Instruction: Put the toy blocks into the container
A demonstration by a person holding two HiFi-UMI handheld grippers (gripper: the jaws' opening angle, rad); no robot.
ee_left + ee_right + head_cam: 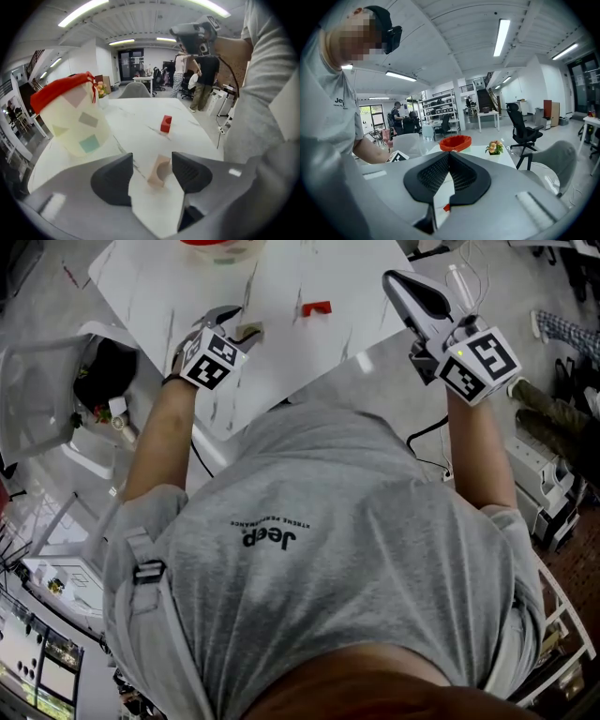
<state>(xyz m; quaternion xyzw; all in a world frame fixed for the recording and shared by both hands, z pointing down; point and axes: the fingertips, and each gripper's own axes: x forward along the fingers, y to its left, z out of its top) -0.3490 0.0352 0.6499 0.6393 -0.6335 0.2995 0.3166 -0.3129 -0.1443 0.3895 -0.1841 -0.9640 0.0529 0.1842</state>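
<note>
L gripper (151, 161) released, jaws apart w/ tan block (158, 174) standing btwn them on surface (140, 117) near container (75, 122), untouched; R gripper (449, 157) clenched, empty; block looks light, stiff, prob smooth, so pinch its flat faces, not the arch cutout.

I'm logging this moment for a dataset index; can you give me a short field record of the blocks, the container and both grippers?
table: white, marbled
container: pale tub, red rim, upright on the table
loose blocks: tan arch block, red block, both on the table
left gripper: open, tan arch block between its jaws, not clamped
right gripper: shut, empty
</note>
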